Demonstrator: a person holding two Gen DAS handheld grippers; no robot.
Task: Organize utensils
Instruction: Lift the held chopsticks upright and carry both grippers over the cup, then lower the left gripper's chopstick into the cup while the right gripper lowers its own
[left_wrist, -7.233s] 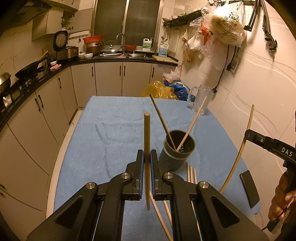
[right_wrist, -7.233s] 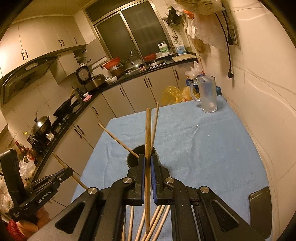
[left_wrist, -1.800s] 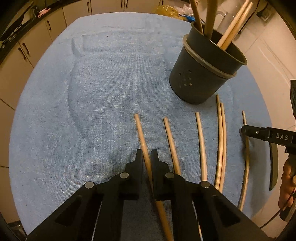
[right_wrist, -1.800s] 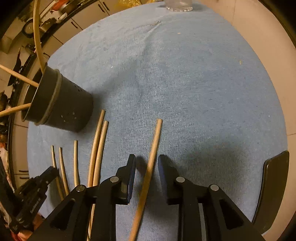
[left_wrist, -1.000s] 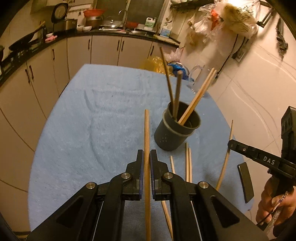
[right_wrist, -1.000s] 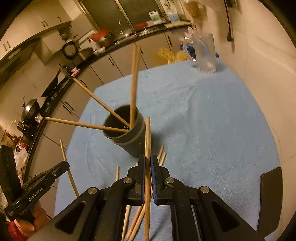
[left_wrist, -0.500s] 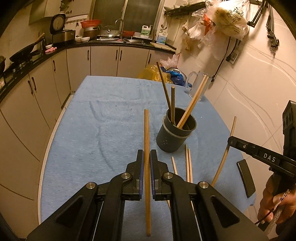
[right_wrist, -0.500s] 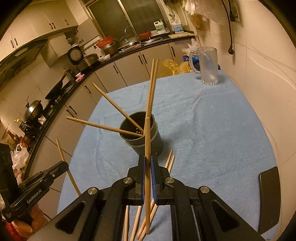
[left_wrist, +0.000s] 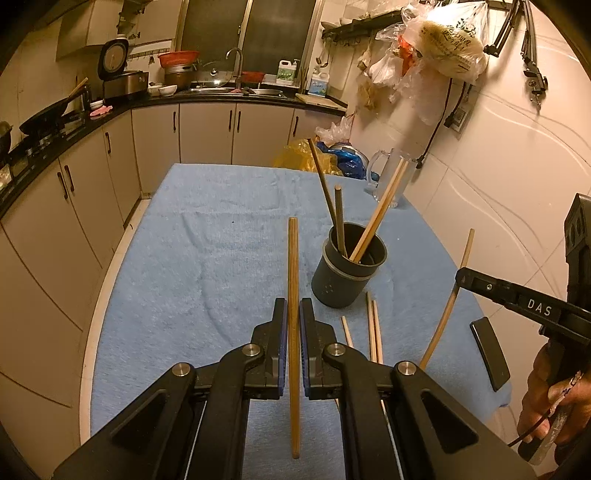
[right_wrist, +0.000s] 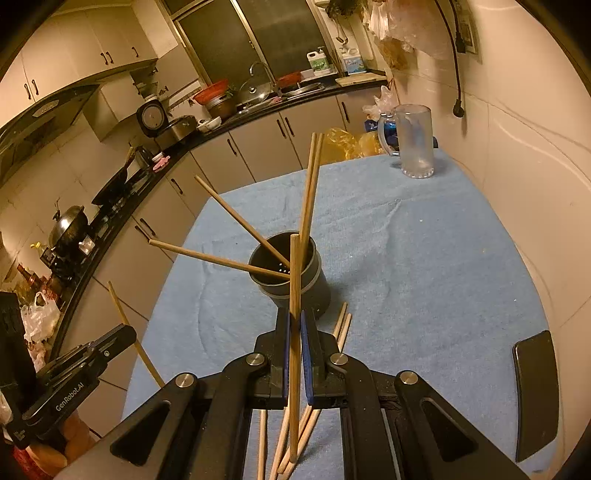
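Chopsticks: L gripper (left_wrist: 292, 321) & R gripper (right_wrist: 294, 334) jaws each clamp one upright, near holder (left_wrist: 347, 273) rim.

In your left wrist view, the holder (left_wrist: 349, 273) stands on the towel (left_wrist: 207, 240) at one o'clock from the left gripper (left_wrist: 292, 325). Four chopsticks (left_wrist: 380, 210) lean inside it. Loose chopsticks (left_wrist: 373, 325) lie just before it. The mug (left_wrist: 391, 177) sits behind, the phone (left_wrist: 489, 354) at three o'clock.

Left gripper (left_wrist: 292, 321) jaws clamped; right gripper (right_wrist: 294, 328) likewise, both raised
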